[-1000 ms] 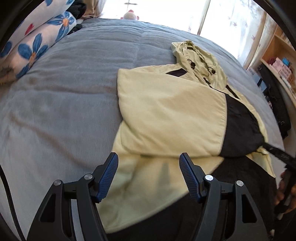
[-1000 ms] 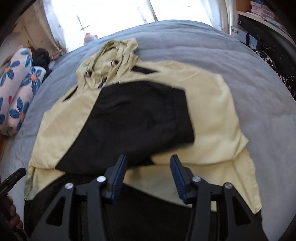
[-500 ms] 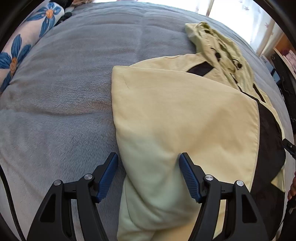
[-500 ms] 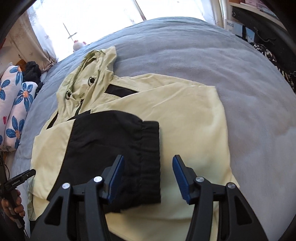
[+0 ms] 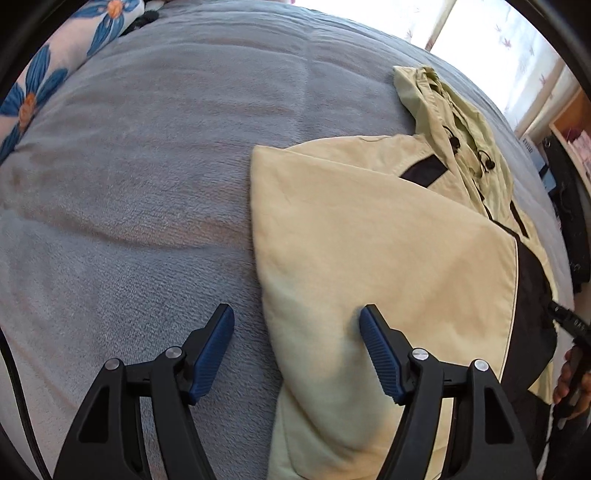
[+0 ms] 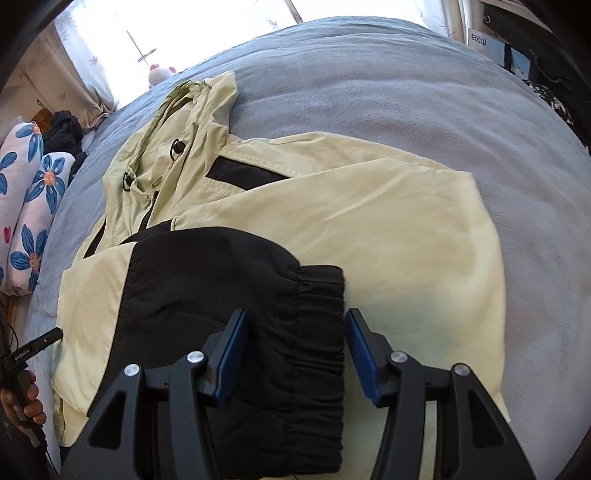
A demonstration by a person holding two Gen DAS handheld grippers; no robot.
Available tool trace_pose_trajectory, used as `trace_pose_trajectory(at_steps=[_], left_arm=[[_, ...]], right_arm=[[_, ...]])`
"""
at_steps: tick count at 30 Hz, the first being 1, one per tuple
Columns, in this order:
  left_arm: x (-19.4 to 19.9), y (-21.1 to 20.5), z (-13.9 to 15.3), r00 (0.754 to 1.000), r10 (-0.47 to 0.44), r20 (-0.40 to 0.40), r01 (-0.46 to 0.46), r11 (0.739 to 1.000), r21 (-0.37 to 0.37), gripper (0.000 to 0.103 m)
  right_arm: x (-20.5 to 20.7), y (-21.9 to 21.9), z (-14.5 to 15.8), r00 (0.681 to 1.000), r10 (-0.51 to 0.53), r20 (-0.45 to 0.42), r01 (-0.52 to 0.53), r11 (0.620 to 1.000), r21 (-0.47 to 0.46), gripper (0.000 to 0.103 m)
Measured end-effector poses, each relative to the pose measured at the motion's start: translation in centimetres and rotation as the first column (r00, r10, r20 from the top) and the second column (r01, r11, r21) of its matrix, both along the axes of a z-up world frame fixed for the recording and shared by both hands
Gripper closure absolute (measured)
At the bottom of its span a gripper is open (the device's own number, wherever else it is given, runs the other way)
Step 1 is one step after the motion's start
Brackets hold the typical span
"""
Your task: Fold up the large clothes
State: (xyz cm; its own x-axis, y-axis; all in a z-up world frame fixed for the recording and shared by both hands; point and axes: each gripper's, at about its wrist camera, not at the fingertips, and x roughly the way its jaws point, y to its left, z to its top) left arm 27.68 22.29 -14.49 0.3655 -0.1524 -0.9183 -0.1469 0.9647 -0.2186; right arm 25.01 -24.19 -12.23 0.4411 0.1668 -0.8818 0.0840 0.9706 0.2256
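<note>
The left gripper (image 5: 297, 332) stands wide apart, gripping nothing: its left finger sits over the grey blanket (image 5: 129, 206) and its right finger rests on or just above the pale yellow cloth, so the near left edge of the hooded jacket (image 5: 369, 240) lies between them. The right gripper (image 6: 293, 336) is also spread wide and holds nothing; between its blue pads (image 6: 231, 350) lies the black elastic cuff (image 6: 314, 325) of a sleeve folded across the jacket's front, though whether the pads touch the cloth cannot be told. The jacket, pale yellow with black panels, lies flat on the blanket, both sleeves folded inward over the body, the yellow part of one sleeve covering the jacket's left side and the black sleeve end crossing its middle. Beyond the folded sleeves, the hood (image 6: 184, 122) with its black drawcord toggles spreads at the far end of the jacket. To the left of the jacket, near the blanket's edge, sit pillows with blue flowers (image 6: 33, 206), and a dark bundle (image 6: 66, 133) lies just beyond them. Past the hood, at the far edge of the blanket, a small plush toy (image 6: 159, 74) stands against the bright curtained window (image 6: 207, 29).
</note>
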Motion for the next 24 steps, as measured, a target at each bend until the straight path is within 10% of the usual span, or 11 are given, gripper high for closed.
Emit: trace_pose_trajectory(at_steps=[5,6,8,13,20,24], left_arm=[[1.2,0.2,-1.1,1.0,-0.012,-0.007,0.012,1.0,-0.024,0.037],[1.4,0.0,-1.1,1.0,-0.021,0.007,0.021,1.0,-0.022,0.045],[1.8,-0.4,-1.0,0.999,-0.041,0.017,0.041,0.999,-0.002,0.094],[1.9,-1.8,0.5,0.994,-0.041,0.098,0.025,0.987,0.157,0.101],[2.1,-1.8,2.7,0.973,0.002,0.23,-0.064,0.962,0.264,0.102],[3.1,-1.1,0.8,0.979,0.036,0.198,-0.093,0.955,0.283,0.102]], right_arm=[[0.1,0.3,-0.3,1.0,0.006,0.002,-0.006,1.0,-0.003,0.049],[0.1,0.3,-0.3,1.0,0.005,0.003,-0.005,1.0,-0.002,0.049],[0.1,0.4,-0.4,1.0,0.003,0.008,-0.003,1.0,0.004,0.049],[0.0,1.7,0.0,0.997,0.05,0.052,-0.047,0.998,-0.046,0.074],[1.0,4.2,2.3,0.975,0.053,0.214,-0.025,0.991,-0.133,0.076],[3.0,4.2,-0.6,0.992,0.027,0.124,-0.005,0.985,-0.172,0.07]])
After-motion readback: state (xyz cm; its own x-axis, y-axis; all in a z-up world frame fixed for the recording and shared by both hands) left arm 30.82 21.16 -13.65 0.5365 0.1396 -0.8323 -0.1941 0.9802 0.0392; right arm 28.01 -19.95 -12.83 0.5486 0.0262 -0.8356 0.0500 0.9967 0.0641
